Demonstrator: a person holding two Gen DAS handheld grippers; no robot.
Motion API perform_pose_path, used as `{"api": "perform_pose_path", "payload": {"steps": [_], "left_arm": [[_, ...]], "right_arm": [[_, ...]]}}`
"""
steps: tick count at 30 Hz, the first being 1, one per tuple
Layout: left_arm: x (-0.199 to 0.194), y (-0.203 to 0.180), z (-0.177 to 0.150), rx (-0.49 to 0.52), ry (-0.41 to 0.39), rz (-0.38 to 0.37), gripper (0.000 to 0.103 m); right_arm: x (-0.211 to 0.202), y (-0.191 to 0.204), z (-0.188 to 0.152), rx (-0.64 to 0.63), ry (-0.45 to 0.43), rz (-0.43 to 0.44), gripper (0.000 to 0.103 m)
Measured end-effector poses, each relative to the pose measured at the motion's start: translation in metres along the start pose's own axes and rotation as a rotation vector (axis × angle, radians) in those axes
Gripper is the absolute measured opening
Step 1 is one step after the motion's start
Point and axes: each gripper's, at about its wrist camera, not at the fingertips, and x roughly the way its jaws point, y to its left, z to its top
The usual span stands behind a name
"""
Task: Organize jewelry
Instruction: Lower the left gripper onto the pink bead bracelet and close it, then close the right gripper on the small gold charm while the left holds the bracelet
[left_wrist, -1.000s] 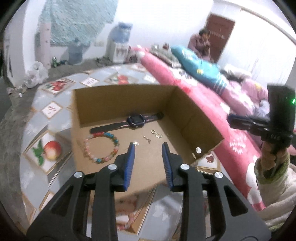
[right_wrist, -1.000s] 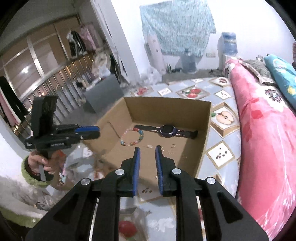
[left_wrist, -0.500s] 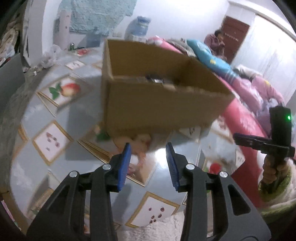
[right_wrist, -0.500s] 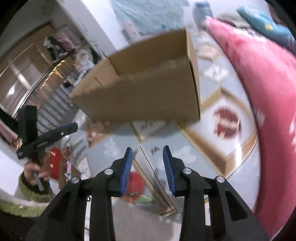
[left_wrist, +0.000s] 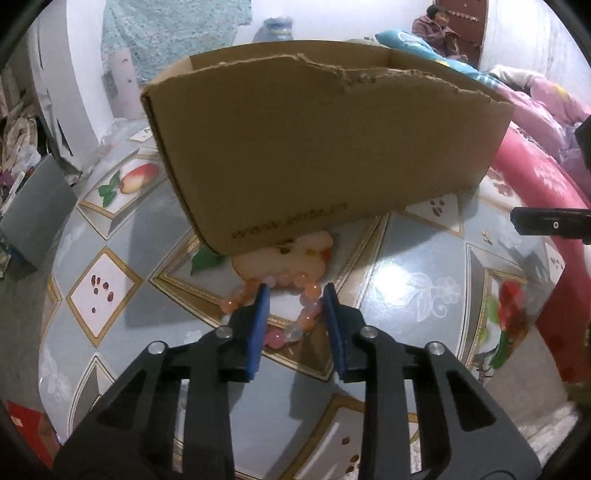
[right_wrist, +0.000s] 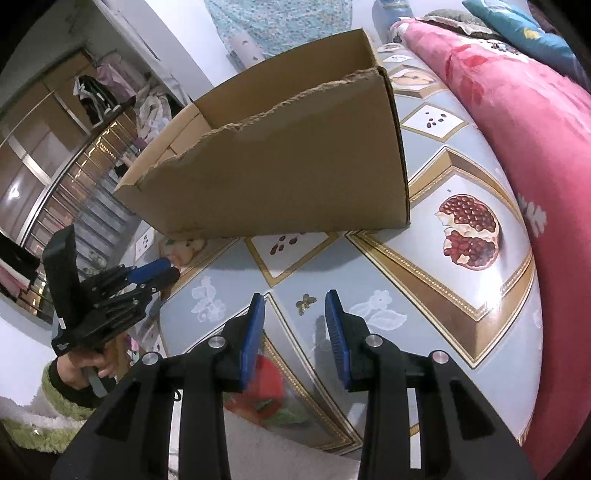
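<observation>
A pink and orange bead bracelet (left_wrist: 308, 295) lies on the patterned table (left_wrist: 413, 280) just in front of the cardboard box (left_wrist: 325, 147). My left gripper (left_wrist: 296, 291) is low over it, jaws closing with the bracelet's right side between them; the pads do not press on it. The right wrist view shows a small gold butterfly piece (right_wrist: 306, 301) on the table (right_wrist: 369, 258), just ahead of my right gripper (right_wrist: 294, 297), which is open and holds nothing. The box (right_wrist: 288, 177) hides its own inside from both views.
Pink bedding (right_wrist: 517, 110) borders the table on the right. A grey case (left_wrist: 37, 210) stands off the table's left edge. A person (left_wrist: 436, 29) sits far back. A hand in a green sleeve (right_wrist: 74, 373) holds the left gripper (right_wrist: 159, 269).
Both grippers came down from above the box to table level in front of it, so the box's inside went out of sight. The right jaws widened; the left jaws narrowed a little.
</observation>
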Motion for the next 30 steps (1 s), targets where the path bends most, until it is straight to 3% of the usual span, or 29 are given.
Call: {"api": "perform_pose_path", "payload": {"steps": [4,15,30], "left_arm": [[-0.002,-0.006,0.000,0.027,-0.008,-0.005,0.008],[-0.001,-0.059,0.001,0.120,-0.030,-0.091,0.008],[-0.003,-0.050,-0.003,0.095,-0.048,-0.133,0.008]], "right_arm": [[0.003,-0.001,0.000,0.002,-0.003,-0.004,0.034],[0.009,0.021,-0.009,-0.134,-0.013,-0.082,0.034],[0.022,0.038,-0.013,-0.353,-0.020,-0.222,0.026]]}}
